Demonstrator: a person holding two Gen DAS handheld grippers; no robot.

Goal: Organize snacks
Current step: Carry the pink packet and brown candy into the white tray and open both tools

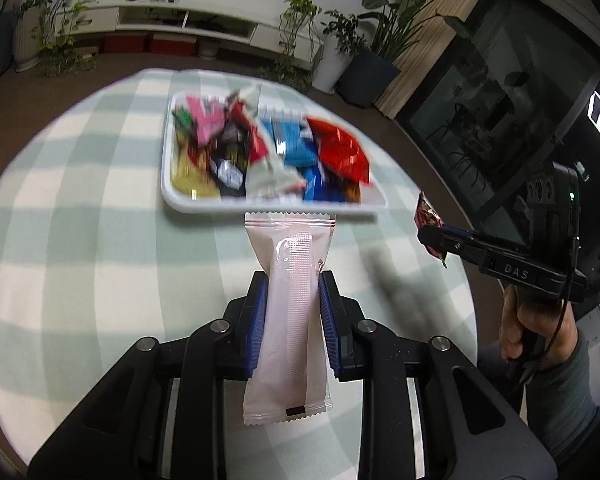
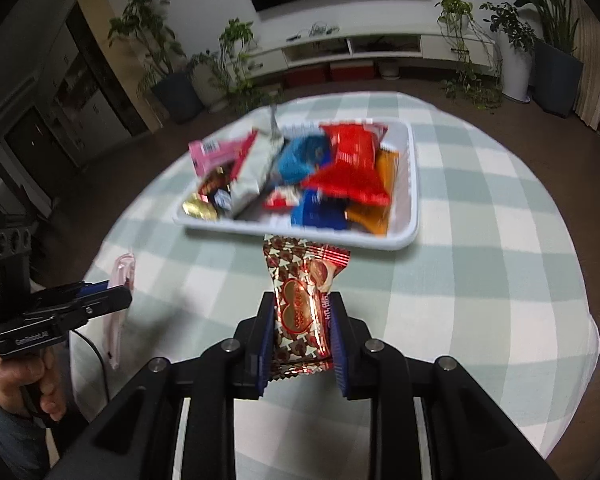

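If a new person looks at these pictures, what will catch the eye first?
Each claw grips a snack above the checked table: the left claw a pale pink packet, the right claw a red heart packet. Beyond them a white tray lies heaped with bright wrappers.

The snack packets [image 1: 268, 148] in the white tray [image 1: 168, 196] are motion-blurred, their print unreadable. The tray's far rim hides behind them. The round surface [image 2: 480, 240] is cut off near its lower edge by gripper bodies in both views.
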